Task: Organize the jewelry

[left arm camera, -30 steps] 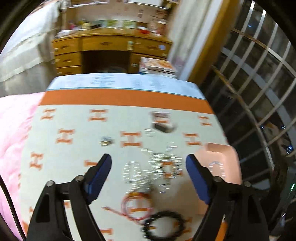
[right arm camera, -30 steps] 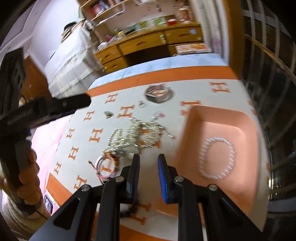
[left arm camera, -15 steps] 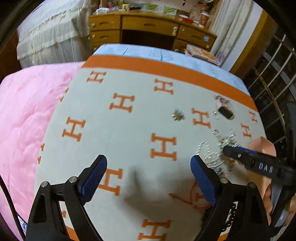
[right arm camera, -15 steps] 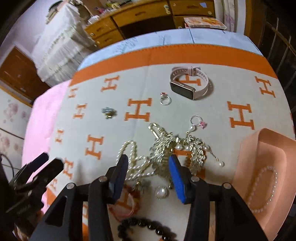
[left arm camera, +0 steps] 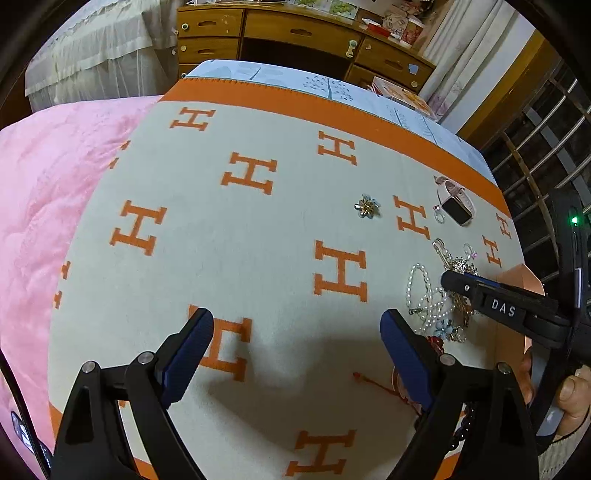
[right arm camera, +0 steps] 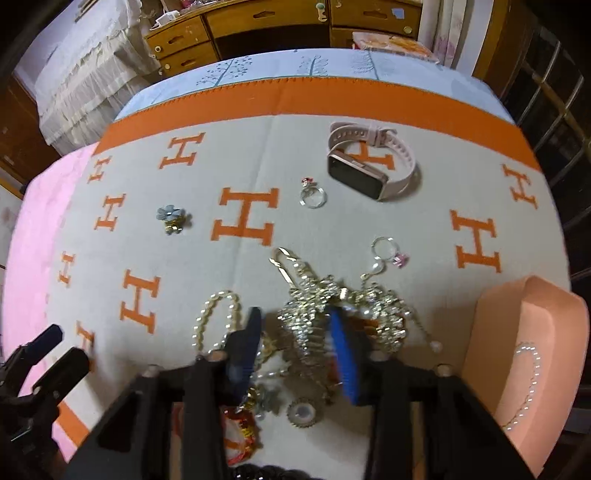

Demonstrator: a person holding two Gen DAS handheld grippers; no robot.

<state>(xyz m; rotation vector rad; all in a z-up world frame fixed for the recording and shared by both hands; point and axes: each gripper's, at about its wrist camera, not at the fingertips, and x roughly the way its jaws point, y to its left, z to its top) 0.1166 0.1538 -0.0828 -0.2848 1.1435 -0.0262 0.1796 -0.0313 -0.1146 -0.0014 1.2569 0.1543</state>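
Observation:
A tangle of gold and pearl chains (right arm camera: 332, 317) lies on the cream blanket with orange H marks (right arm camera: 243, 218). My right gripper (right arm camera: 295, 332) is open, low over the tangle, one finger on each side of a gold chain. The tangle also shows in the left wrist view (left arm camera: 436, 299), under the right gripper (left arm camera: 454, 280). My left gripper (left arm camera: 295, 332) is open and empty over bare blanket to the left. A pearl bracelet (right arm camera: 524, 384) lies in the peach tray (right arm camera: 491, 332) at the right.
A pink smartwatch (right arm camera: 369, 162), two rings (right arm camera: 312, 195) (right arm camera: 384, 247) and a flower brooch (right arm camera: 171, 218) lie further back. A red cord bracelet (right arm camera: 240, 432) and black beads (right arm camera: 266, 472) lie near me. A pink quilt (left arm camera: 44, 184) is at the left. A wooden desk (left arm camera: 295, 33) stands beyond.
My right gripper has opened and dropped forward onto the chain tangle. My left gripper has swung left and tilted down over bare blanket.

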